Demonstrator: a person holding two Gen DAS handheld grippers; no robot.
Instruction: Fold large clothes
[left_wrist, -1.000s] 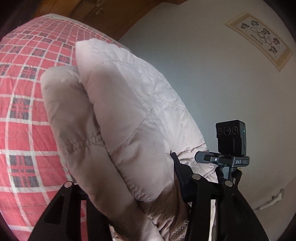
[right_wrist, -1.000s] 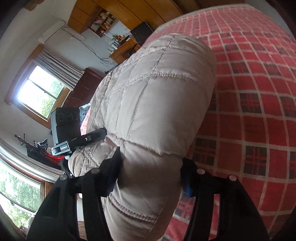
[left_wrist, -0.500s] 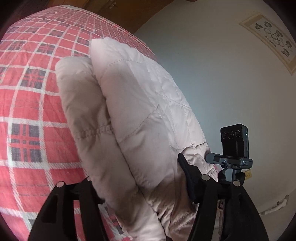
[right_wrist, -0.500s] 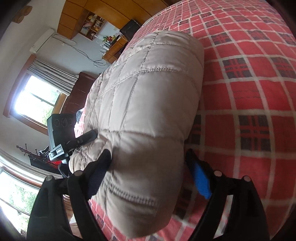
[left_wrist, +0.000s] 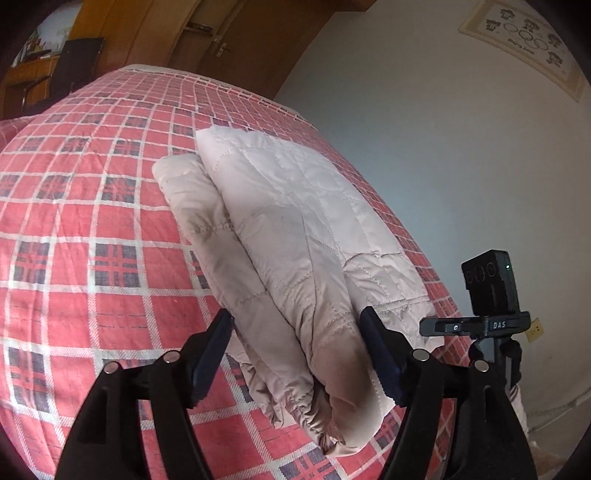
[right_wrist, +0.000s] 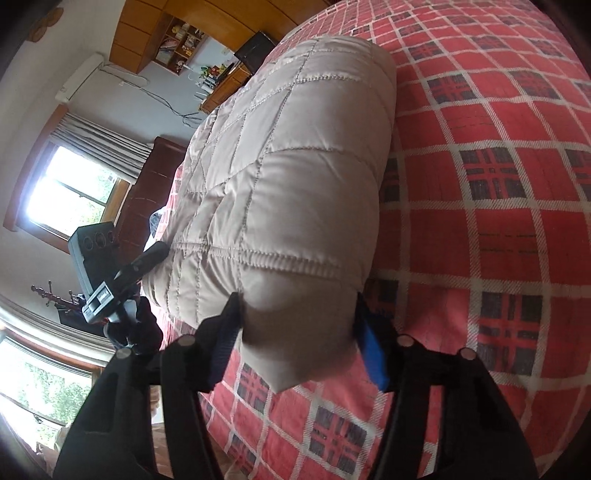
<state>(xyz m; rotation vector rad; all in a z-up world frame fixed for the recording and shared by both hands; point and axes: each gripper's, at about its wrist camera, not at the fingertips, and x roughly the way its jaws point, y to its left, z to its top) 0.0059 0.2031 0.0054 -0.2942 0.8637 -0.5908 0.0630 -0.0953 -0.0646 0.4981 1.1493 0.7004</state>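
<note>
Because the quilted jacket (left_wrist: 295, 229) is already doubled into a thick, puffy bundle, it lies as a pale pink-beige roll on the bed (left_wrist: 92, 221), resting on the red plaid bedspread (right_wrist: 498, 184); stitched diamond panels face up, and a gathered hem bunches at the near end in the left wrist view. It looks light and soft — padded fill that will compress under a squeeze and spring back, with a smooth shell that may slide; I judge it best taken at the folded ends, through all layers at once, since a pinch of the top panel alone would let the fold open.

Each end sits between the fingers of a tool; the left tool (left_wrist: 295, 354) straddles the hem end with its jaws spread, a sliver of bedspread showing beside one finger, so it reads as released; the right tool (right_wrist: 295, 332) brackets the opposite end, jaws wide and at most brushing the fabric — released too, by my reading.

Beyond the bed stand a pale wall (left_wrist: 443, 147), a wooden door (left_wrist: 221, 37) and, on the other side, a bright window (right_wrist: 70, 195).
</note>
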